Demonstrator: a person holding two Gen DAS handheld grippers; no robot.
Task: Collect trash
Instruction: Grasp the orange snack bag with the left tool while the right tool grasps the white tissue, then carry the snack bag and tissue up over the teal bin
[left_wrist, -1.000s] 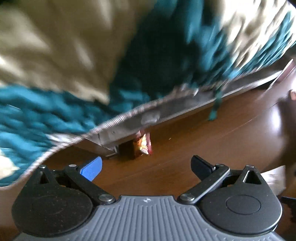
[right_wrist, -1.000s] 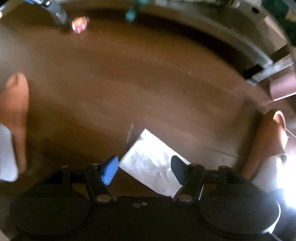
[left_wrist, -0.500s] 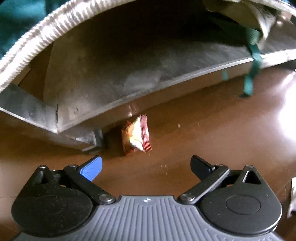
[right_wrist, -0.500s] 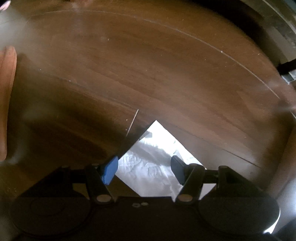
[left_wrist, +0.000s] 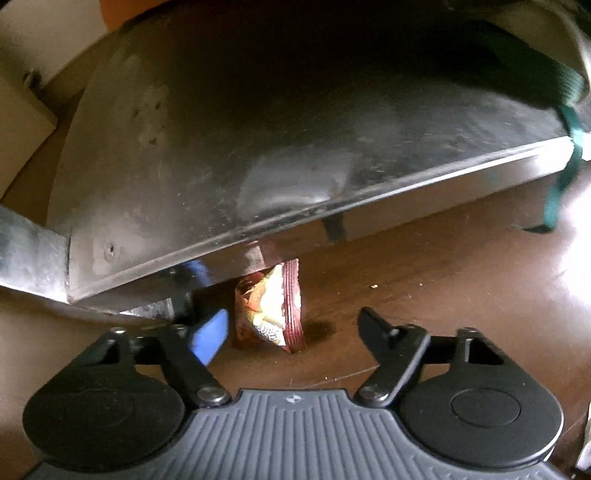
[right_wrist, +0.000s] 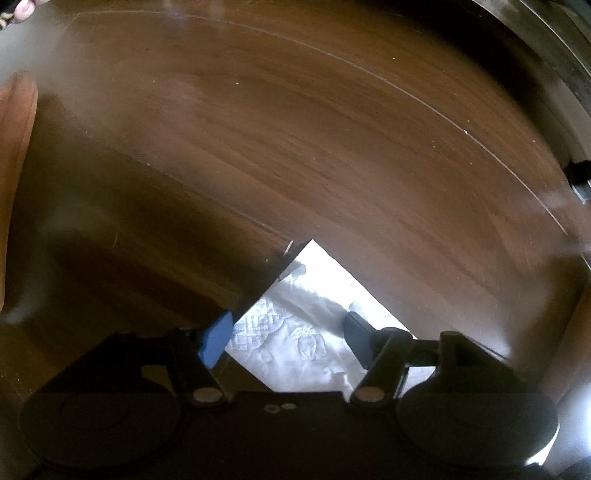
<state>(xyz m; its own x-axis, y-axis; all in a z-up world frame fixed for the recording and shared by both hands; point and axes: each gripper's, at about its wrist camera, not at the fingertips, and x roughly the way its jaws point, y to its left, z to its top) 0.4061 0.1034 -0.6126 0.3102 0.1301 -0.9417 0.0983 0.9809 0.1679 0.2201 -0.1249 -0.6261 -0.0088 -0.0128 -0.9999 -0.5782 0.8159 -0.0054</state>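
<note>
Pickup of two bits of trash is in hand. Low in the left wrist view, the left gripper (left_wrist: 291, 328) has just been closing around a snack wrapper (left_wrist: 271, 308) lying on the wooden floor (left_wrist: 424, 280) at the edge of a metal frame (left_wrist: 258, 155); its pads do not yet press it. Low in the right wrist view, the right gripper (right_wrist: 286, 339) hangs wide open over a white napkin (right_wrist: 306, 325). Next, each likely needs to pinch.
</note>
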